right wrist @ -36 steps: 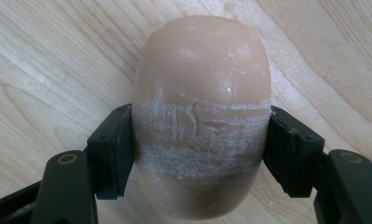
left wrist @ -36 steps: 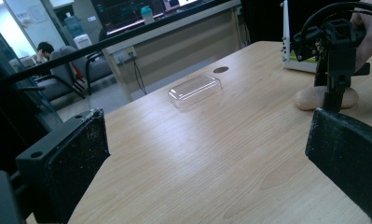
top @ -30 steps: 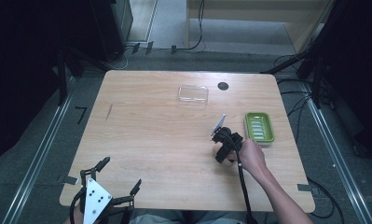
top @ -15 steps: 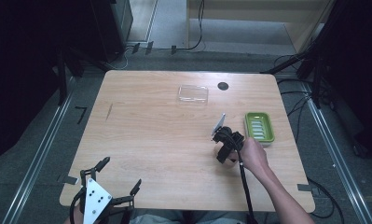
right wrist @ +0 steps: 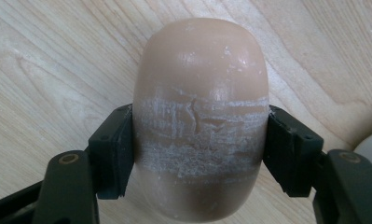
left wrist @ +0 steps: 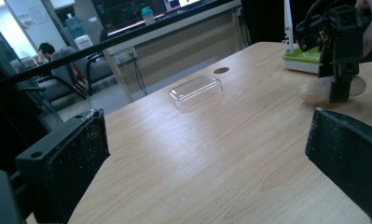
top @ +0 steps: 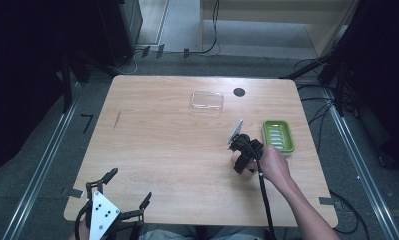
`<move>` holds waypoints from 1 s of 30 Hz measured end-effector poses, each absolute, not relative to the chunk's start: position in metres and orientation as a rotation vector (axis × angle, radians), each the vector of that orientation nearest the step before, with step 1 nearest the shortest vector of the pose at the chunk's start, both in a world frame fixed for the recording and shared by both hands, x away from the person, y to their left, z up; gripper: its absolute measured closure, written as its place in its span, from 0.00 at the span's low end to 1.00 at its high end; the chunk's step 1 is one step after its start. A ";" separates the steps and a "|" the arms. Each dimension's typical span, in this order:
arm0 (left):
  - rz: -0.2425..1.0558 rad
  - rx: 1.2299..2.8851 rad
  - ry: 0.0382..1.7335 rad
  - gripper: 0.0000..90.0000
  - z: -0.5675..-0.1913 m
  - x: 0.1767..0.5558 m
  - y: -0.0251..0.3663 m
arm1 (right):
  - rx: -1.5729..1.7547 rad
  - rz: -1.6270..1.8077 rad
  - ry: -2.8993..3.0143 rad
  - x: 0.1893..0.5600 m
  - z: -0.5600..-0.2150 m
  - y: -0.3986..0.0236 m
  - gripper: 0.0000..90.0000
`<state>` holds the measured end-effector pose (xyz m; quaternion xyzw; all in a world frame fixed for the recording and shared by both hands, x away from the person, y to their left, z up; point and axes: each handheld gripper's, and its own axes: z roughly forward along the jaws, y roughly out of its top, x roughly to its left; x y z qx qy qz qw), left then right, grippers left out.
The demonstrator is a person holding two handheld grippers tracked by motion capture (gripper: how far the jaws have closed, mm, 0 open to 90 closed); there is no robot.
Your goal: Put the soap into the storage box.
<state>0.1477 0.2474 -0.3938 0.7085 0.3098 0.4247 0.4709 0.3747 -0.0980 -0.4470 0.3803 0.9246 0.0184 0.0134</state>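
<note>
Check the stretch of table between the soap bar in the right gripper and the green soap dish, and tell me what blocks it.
Nothing visible blocks it. The right gripper is clamped on the soap bar, and the green soap dish sits just beyond it, toward the table's right edge. Bare wood lies between. The clear lid rests farther back, off that path.

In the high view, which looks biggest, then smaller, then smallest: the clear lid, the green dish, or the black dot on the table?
1. Clear lid and green dish: they look about alike, too close to rank.
2. Black dot: plainly the smallest.
</note>
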 end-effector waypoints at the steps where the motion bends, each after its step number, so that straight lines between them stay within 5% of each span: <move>1: 1.041 1.735 0.759 0.00 -0.394 0.148 0.247 | 1.185 0.060 2.879 0.375 -0.447 -0.099 0.37; 30: 1.039 1.737 0.758 0.00 -0.394 0.148 0.247 | 1.215 0.069 2.862 0.384 -0.430 -0.108 0.37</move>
